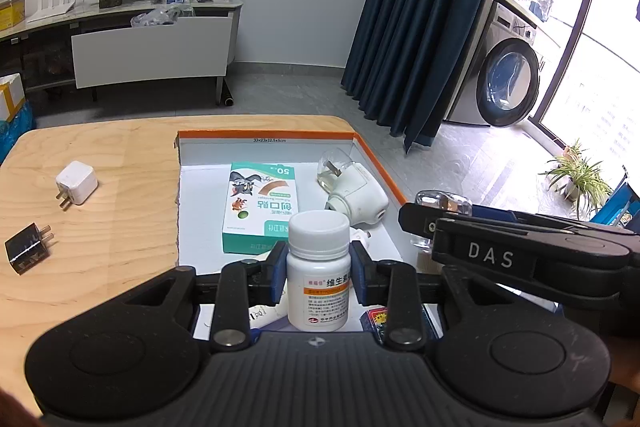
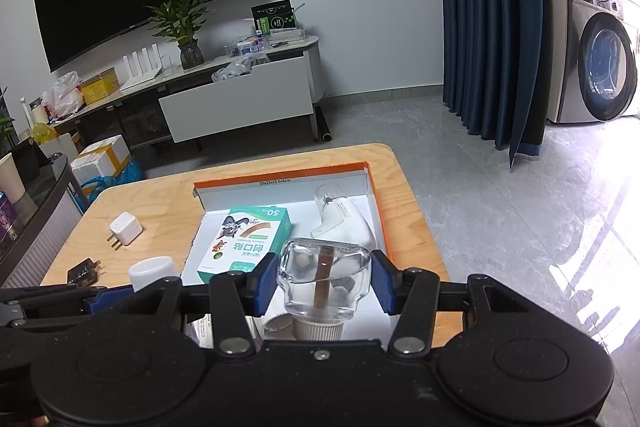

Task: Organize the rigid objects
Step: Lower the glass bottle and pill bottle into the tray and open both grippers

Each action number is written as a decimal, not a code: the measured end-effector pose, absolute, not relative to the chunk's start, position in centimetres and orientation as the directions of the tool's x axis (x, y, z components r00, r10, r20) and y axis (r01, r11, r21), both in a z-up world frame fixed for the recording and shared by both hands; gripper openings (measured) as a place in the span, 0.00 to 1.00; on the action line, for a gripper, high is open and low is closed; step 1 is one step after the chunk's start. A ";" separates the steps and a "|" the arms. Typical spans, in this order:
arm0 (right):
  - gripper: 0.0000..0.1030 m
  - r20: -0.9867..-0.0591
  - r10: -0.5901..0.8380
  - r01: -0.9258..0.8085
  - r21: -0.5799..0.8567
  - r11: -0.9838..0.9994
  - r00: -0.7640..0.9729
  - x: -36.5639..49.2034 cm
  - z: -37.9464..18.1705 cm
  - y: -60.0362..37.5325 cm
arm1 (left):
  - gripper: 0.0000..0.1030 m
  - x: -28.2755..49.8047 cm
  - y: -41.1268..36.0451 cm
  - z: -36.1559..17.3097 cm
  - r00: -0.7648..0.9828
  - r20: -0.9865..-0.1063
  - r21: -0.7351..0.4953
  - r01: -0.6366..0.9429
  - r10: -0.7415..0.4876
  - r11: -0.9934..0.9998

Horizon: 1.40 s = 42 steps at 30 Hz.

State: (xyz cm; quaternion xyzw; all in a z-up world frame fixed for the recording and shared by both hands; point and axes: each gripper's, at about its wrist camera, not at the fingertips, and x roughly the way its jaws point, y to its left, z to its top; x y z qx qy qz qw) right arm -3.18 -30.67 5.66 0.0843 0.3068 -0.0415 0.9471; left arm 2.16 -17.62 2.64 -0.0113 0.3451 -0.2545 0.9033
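Note:
My left gripper (image 1: 319,273) is shut on a white pill bottle (image 1: 319,269), upright, held above the near part of an orange-edged white box (image 1: 372,157). My right gripper (image 2: 324,281) is shut on a clear glass bottle (image 2: 325,277), upside down with its white cap toward me, over the same box (image 2: 374,195). Inside the box lie a teal plaster carton (image 1: 260,205), also in the right wrist view (image 2: 244,243), and a white plug-in device (image 1: 352,189) with a clear part. The right gripper's body (image 1: 520,251) shows at the right of the left wrist view.
On the wooden table (image 1: 120,155) left of the box lie a white charger plug (image 1: 76,183) and a black charger plug (image 1: 28,247). Beyond the table are a TV cabinet (image 1: 152,55), a blue curtain (image 1: 420,19) and a washing machine (image 1: 500,79).

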 end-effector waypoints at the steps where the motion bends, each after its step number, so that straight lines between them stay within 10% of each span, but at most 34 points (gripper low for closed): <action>1: 0.59 -0.589 -0.027 0.130 0.134 0.982 0.808 -3.2 5.7 -30.7 | 0.32 2.2 -17.6 2.6 0.632 -0.619 -0.196 0.451 -0.467 0.871; 23: 0.53 -0.627 -0.031 0.130 0.113 0.985 0.778 -1.3 4.2 -31.1 | 0.33 2.2 -18.6 1.6 0.597 -0.645 -0.200 0.472 -0.478 0.859; 42: 0.73 -0.556 -0.072 0.151 0.098 0.984 0.828 -3.2 6.6 -31.0 | 0.33 1.8 -19.8 1.0 0.583 -0.657 -0.188 0.487 -0.478 0.853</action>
